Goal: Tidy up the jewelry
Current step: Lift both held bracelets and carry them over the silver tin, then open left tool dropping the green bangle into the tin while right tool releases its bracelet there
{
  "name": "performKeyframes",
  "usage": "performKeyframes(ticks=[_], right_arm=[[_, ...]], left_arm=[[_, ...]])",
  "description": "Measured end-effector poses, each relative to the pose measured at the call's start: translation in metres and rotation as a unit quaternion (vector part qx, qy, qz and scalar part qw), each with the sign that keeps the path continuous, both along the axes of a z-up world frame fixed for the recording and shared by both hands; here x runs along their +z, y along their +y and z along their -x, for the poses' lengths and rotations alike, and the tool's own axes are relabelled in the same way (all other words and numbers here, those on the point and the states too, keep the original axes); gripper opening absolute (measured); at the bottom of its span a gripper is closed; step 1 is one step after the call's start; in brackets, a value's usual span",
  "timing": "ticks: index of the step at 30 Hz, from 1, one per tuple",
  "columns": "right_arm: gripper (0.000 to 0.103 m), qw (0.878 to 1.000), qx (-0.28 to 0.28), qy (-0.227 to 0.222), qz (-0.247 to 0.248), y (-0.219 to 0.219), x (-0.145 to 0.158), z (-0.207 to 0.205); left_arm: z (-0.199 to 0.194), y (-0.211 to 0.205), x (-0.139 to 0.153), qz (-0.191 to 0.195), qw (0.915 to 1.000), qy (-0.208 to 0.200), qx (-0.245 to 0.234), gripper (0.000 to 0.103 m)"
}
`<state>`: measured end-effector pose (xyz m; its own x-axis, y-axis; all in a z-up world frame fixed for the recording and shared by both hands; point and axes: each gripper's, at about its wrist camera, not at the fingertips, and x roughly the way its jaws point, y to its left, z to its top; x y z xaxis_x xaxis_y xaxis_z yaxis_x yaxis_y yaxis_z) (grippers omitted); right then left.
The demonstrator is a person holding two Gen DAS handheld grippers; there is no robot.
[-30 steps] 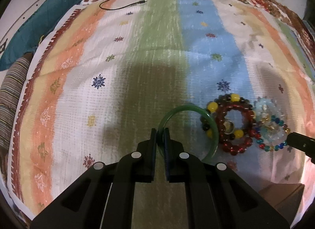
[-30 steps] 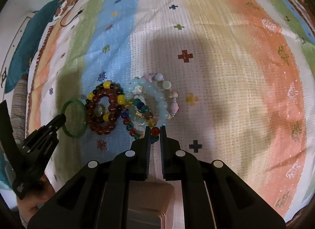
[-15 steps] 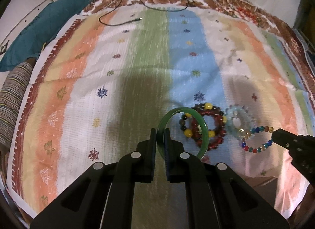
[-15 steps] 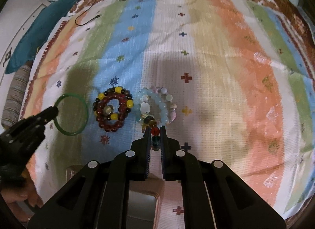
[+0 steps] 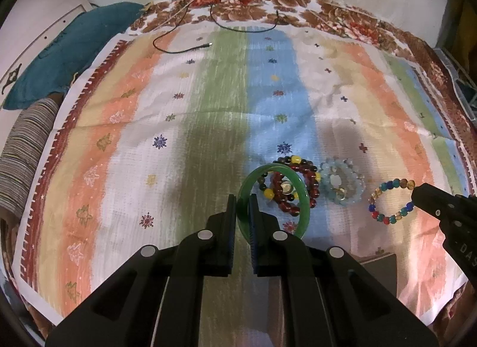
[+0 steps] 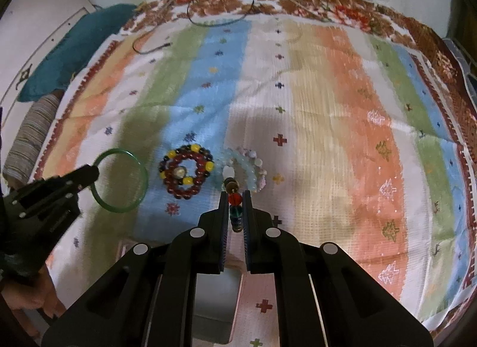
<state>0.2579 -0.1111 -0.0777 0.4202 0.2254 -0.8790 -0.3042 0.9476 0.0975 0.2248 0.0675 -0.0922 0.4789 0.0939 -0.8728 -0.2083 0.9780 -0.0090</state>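
**Jewelry held above a striped cloth**

Green bangle [image 5: 275, 198] is clamped at its rim in the left tongs [image 5: 243, 212], clear of the striped cloth [image 5: 208, 114]. Right tongs [image 6: 235, 207] are closed on a multicoloured bead bracelet [image 5: 390, 202], which hangs from their tips. Dark red and yellow bead bracelets [image 6: 186, 172] lie coiled on the blue stripe, touching pale blue bead bracelets [image 6: 247, 168] beside them. A black cable [image 5: 190, 46] lies at the far edge
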Motion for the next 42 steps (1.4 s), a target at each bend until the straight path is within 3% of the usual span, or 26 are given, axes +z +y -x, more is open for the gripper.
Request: performKeyframes(ticks=[5, 21, 26, 31, 42], right_arm=[[0.01, 1.0, 0.013, -0.028, 0.003, 0.001, 0.009, 0.016], [0.01, 0.996, 0.047, -0.079, -0.002, -0.007, 0.037, 0.069], [0.01, 0.994, 0.07, -0.086, -0.018, -0.007, 0.04, 0.086], [0.01, 0.993, 0.075, -0.083, -0.026, -0.008, 0.041, 0.099], [0.01, 0.991, 0.093, -0.097, -0.006, -0.005, 0.04, 0.118]], left_arm=[[0.01, -0.008, 0.014, -0.011, 0.9997, -0.02, -0.01, 0.008], [0.068, -0.032, 0.056, 0.026, 0.9959, -0.081, -0.033, 0.008], [0.082, -0.032, 0.059, 0.039, 0.9946, -0.087, -0.04, 0.008], [0.092, -0.038, 0.059, 0.013, 0.9946, -0.092, -0.047, 0.008], [0.104, -0.046, 0.057, 0.013, 0.9944, -0.087, -0.058, 0.009]])
